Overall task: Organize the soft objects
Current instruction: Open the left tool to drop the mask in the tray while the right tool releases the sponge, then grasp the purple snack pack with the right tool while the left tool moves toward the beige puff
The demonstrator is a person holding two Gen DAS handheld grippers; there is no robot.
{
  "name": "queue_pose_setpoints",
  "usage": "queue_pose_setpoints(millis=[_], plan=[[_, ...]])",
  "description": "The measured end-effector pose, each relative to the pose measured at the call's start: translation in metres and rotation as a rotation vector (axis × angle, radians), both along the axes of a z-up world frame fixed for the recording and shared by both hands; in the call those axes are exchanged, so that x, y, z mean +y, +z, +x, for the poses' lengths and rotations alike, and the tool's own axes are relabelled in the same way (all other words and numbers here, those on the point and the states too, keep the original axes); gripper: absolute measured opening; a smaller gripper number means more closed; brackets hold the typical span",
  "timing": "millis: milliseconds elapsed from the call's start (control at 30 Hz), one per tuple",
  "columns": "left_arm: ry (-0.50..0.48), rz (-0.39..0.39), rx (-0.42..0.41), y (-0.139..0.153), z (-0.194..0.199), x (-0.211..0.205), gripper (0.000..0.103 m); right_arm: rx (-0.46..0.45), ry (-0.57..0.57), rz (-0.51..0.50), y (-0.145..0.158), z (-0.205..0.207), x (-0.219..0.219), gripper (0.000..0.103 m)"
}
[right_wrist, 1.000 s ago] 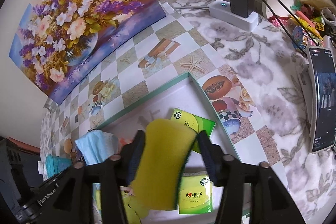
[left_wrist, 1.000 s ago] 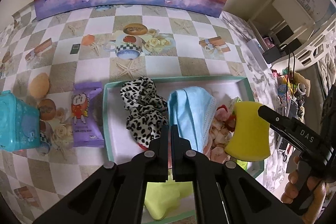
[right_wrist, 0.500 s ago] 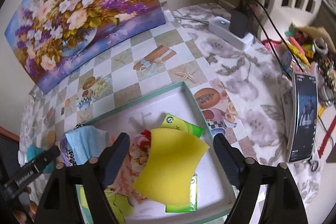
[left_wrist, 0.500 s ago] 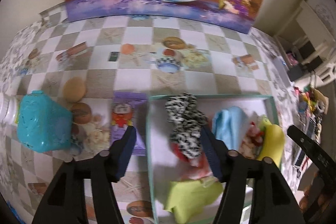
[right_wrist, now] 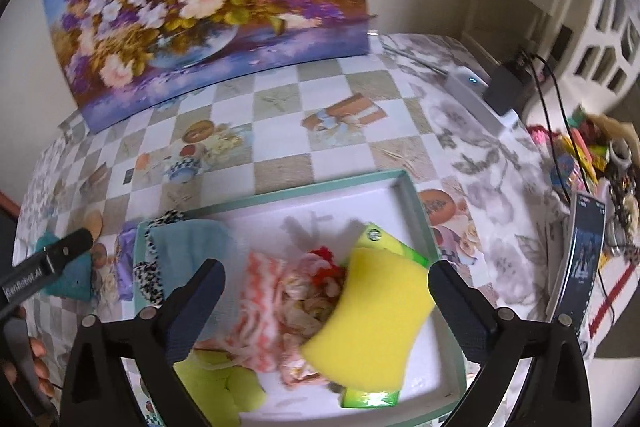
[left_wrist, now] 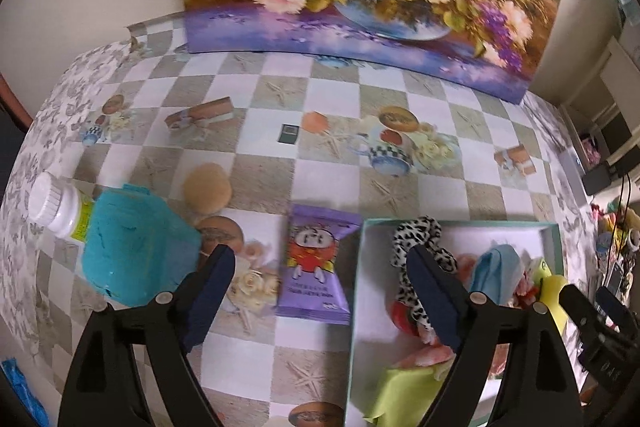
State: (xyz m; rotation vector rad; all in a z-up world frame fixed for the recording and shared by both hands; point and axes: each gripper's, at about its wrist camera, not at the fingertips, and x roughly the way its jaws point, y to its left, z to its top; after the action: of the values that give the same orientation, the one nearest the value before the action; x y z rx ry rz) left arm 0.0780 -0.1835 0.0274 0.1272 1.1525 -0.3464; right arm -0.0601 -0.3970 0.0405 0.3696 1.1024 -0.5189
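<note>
left gripper point(left_wrist: 320, 291): jaws have just been opening, now wide, nothing between them, above the purple packet point(left_wrist: 314, 267) left of the tray point(left_wrist: 460, 225). right gripper point(right_wrist: 326, 301): jaws have just been opening, now wide; yellow sponge point(right_wrist: 376, 323) lies free in the tray on the soft pile. judgement: lift the right clear; centre the left on the packet before closing.

In the tray point(right_wrist: 424, 223) I count one yellow sponge point(right_wrist: 380, 323), one blue face mask point(right_wrist: 188, 247), one leopard-print scrunchie point(left_wrist: 420, 239), one lime-green cloth point(left_wrist: 404, 391) and two green tissue packs point(right_wrist: 400, 247). Out on the surface point(left_wrist: 256, 143) I count one purple snack packet point(left_wrist: 314, 267), one tan puff point(left_wrist: 207, 189), one teal pouch point(left_wrist: 132, 247) and one white-capped bottle point(left_wrist: 56, 207)
</note>
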Motion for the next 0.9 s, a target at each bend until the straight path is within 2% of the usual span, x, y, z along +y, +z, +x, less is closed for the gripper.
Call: queue_pose_setpoints(millis=[267, 533, 767, 900], plan=[[0.020, -0.022, -0.002, 0.009, 0.014, 0.021, 0.088, -0.020, 0.070, -0.011, 0.007, 0.019, 0.029, 0.103], [0.111, -0.046, -0.016, 0.023, 0.042, 0.074, 0.088, -0.131, 0.228, 0.050, 0.027, 0.063, 0.082, 0.103], [0.204, -0.070, -0.018, 0.026, 0.061, 0.120, 0.088, -0.107, 0.309, 0.061, 0.017, 0.095, 0.123, 0.103], [0.229, -0.073, 0.006, 0.020, 0.071, 0.132, 0.088, -0.082, 0.339, 0.073, 0.006, 0.109, 0.140, 0.102]])
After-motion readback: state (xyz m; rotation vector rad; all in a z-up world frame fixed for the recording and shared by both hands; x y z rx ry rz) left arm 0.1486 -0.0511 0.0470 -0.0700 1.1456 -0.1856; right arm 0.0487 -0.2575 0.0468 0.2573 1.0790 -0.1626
